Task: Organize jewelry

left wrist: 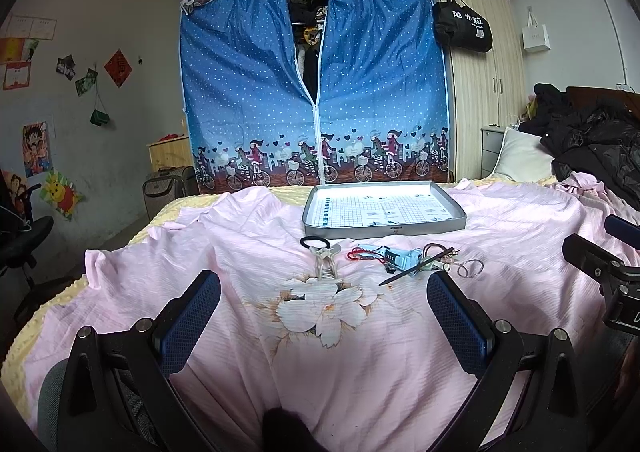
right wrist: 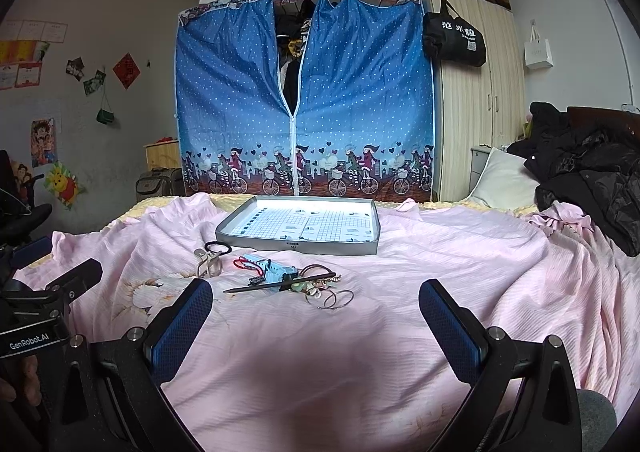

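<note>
A grey tray [left wrist: 384, 229] [right wrist: 296, 246] with a gridded white floor lies on the pink bedspread. In front of it sits a loose cluster: a black hair tie [left wrist: 315, 242] [right wrist: 218, 248], a clear claw clip [left wrist: 325, 264] [right wrist: 208, 266], a red cord [left wrist: 358, 254] [right wrist: 243, 263], a light blue watch [left wrist: 400, 254] [right wrist: 276, 272], a dark hair stick [left wrist: 416, 272] [right wrist: 276, 284] and thin bangles [left wrist: 470, 267] [right wrist: 336, 299]. My left gripper [left wrist: 324, 306] is open, just short of the clip. My right gripper [right wrist: 316, 310] is open, near the bangles.
The pink bedspread [left wrist: 360, 352] [right wrist: 460, 272] covers a bed edged by a yellow blanket. Black jackets [right wrist: 592, 172] and a white pillow [right wrist: 504, 180] lie at the right. A blue fabric wardrobe [left wrist: 316, 92] stands behind the bed. An office chair [left wrist: 24, 244] is at the left.
</note>
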`<state>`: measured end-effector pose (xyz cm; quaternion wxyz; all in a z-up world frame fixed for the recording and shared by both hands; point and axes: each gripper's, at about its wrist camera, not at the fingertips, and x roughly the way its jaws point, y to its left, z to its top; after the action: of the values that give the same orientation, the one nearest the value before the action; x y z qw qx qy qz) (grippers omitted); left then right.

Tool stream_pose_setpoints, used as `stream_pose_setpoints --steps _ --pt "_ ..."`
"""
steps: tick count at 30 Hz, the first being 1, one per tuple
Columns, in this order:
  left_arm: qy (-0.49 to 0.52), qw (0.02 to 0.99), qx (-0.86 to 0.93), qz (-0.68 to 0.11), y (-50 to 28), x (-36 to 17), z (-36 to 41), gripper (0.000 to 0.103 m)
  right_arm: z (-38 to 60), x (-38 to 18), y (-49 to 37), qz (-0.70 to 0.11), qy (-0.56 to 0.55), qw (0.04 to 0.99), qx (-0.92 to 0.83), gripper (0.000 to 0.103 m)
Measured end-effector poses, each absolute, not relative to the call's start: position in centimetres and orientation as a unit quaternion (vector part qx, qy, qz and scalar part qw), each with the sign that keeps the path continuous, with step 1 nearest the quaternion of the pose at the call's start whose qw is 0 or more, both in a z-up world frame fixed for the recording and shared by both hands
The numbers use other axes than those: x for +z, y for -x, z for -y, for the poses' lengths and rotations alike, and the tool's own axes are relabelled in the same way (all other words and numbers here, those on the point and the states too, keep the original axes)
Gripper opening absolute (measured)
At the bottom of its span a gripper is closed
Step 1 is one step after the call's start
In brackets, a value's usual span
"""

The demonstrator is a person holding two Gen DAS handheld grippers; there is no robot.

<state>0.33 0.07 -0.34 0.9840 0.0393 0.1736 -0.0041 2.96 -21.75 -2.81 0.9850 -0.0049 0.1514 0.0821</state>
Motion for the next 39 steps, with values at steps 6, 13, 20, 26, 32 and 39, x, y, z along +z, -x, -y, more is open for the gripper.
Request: stream_pose_setpoints --steps 6,13,20,26,32,39 --pt "-0.040 0.984 -0.004 -0.173 -0.33 -0.31 -0.04 0.101 21.83 -2.72 -2.92 -0.152 0.004 0.985 0.082 0.103" --pt "-0.040 0.984 -0.004 -0.173 -0.33 -0.30 -0.01 0.101 21.66 -3.02 -2.91 -0.152 0.004 0.985 0.082 0.103" --pt "-0.041 0.984 -0.004 -0.174 -0.34 -0.28 0.04 0.101 21.77 -2.90 -2.93 -0.153 0.004 0.985 0.082 0.103" --pt "-0.041 0.984 -0.004 -0.174 -0.33 -0.29 0.06 0.101 21.69 -3.01 -2.93 -0.154 0.004 0.985 0.082 0.103" --pt "-0.041 0.984 -0.004 -0.174 -0.33 -0.28 0.07 0.101 21.78 -2.87 -2.90 -0.154 0.003 0.985 0.082 0.103" --pt "-0.042 0.984 -0.004 -0.174 -0.33 -0.26 0.12 0.101 21.38 -3.14 -2.94 -0.153 0.003 0.985 0.082 0.103"
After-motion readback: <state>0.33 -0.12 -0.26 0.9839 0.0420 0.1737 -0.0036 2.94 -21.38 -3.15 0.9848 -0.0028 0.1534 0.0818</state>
